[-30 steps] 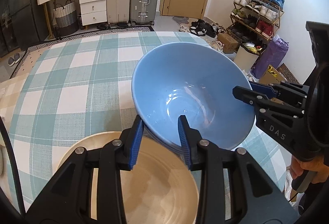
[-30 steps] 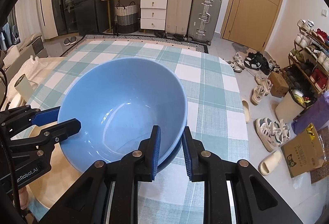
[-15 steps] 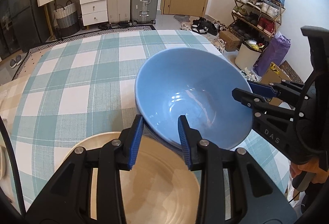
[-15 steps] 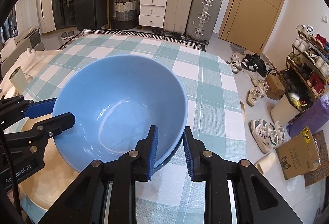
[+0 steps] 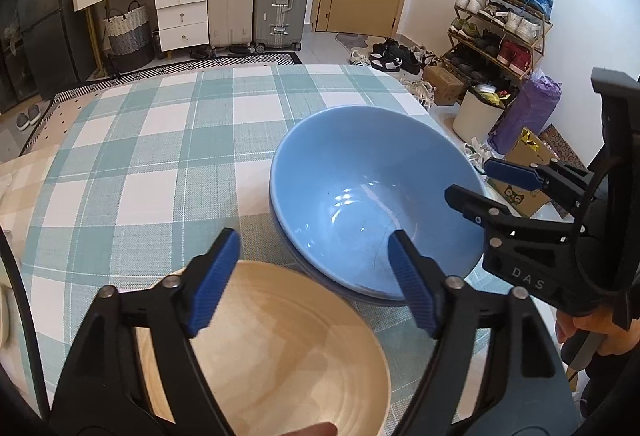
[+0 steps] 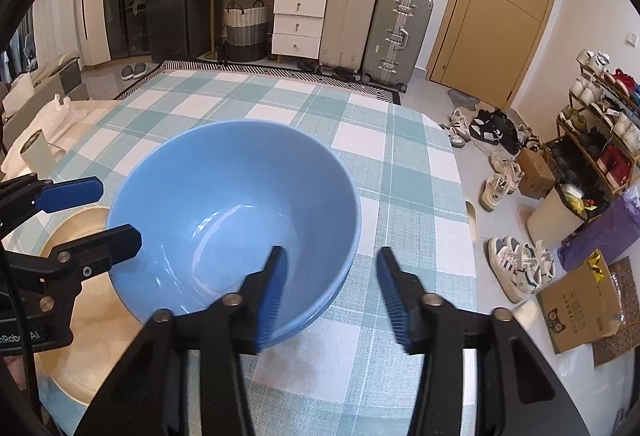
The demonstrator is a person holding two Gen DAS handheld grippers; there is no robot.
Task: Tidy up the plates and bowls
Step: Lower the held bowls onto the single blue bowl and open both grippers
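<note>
Left wrist view: both hand-held grippers (image 5: pixel 314 276) (image 6: pixel 332 290), earlier pinching the blue bowl (image 5: pixel 372 203), are now released.

The far and left stretch of the desk (image 5: pixel 160 139), under its green-and-white checked cloth, lies bare and gives wide room to pass. The glossy blue ceramic bowl (image 5: pixel 372 203), seated in a second blue bowl beneath it, fills the right middle of the desk. Just beside it on the near side, the pale wooden round plate (image 5: pixel 280 348) takes up the near edge, the two close together with only a thin strip of cloth between. The left gripper (image 5: pixel 314 278) hangs over that strip with jaws spread wide. The right gripper (image 6: pixel 330 286) straddles the blue bowl's near rim, jaws apart. Right of the bowl a narrow band of cloth (image 6: pixel 416 203) runs to the desk's edge.
</note>
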